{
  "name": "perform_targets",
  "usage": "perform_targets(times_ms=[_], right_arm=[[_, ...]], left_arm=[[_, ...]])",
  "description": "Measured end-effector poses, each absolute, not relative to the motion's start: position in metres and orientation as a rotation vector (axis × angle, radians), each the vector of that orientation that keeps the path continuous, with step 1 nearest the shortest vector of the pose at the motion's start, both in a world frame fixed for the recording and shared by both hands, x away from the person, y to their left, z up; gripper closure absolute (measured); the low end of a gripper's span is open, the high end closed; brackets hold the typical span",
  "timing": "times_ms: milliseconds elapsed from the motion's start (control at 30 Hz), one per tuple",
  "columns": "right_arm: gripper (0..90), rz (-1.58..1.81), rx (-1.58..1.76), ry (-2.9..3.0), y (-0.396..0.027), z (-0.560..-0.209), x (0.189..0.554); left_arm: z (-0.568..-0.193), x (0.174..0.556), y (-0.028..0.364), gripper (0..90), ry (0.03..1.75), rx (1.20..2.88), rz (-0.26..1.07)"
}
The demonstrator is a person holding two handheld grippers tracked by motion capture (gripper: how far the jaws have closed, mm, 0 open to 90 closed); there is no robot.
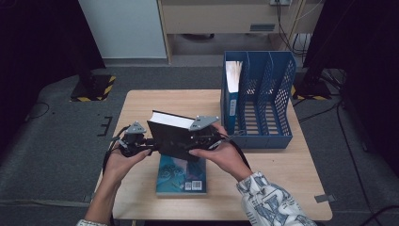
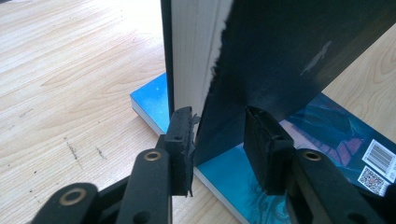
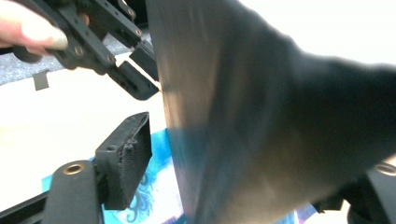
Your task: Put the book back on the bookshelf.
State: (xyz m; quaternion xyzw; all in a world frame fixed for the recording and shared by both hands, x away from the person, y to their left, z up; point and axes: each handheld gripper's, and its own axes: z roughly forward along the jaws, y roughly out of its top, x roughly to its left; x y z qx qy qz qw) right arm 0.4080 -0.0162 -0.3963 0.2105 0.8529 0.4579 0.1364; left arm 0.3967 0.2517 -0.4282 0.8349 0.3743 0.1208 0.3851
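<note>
Person: I see two forearms come in from the bottom of the high view, patterned sleeve (image 1: 273,202) on the right arm, one tool in each hand.
Left tool (image 1: 133,141): at the lower left corner of the black book. In the left gripper view (image 2: 219,140) the corner sits between the jaws; left pad touches the page edge, right pad stands slightly off the cover. I read it as loose, not clamped.
Right tool (image 1: 204,136): at the book's right side. In the right gripper view (image 3: 233,186) the cover runs between the jaws; near pad (image 3: 126,158) stands clearly apart from it, far jaw hidden behind the cover. Can't tell if it grips.
Black book (image 1: 174,136): task item, held up off the counter between both tools, tilted, white page block on top, dark cover toward me. It sits directly over the blue book, front centre of the counter.
Cover detail: torn edge and a pale scuff on the black cover (image 2: 299,51) in the left gripper view.
Blue book (image 1: 182,175): flat on the counter near the front edge, barcode at its lower right.
Counter (image 1: 291,174): light wood.
File rack (image 1: 263,99): blue perforated, upright slots, back right of the counter, well apart from the black book.
Rack content: one blue volume (image 1: 232,89) with white pages stands in the leftmost slot.
Beyond: grey floor (image 1: 56,141), black-and-yellow taped base (image 1: 94,89) at far left.
</note>
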Motion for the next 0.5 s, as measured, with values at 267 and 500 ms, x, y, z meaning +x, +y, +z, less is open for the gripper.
perform_targets(times_ms=[267, 500], right_arm=[[25.4, 1.362, 0.601, 2.45, -0.012, -0.393, 0.413], [28.7, 1.385, 0.601, 2.432, -0.012, -0.389, 0.415]], left_arm=[[-0.444, 0.387, 0.257, 46.2, 0.991, 2.105, 0.346], [-0.471, 0.385, 0.268, 28.4, 1.072, 2.157, 0.354]])
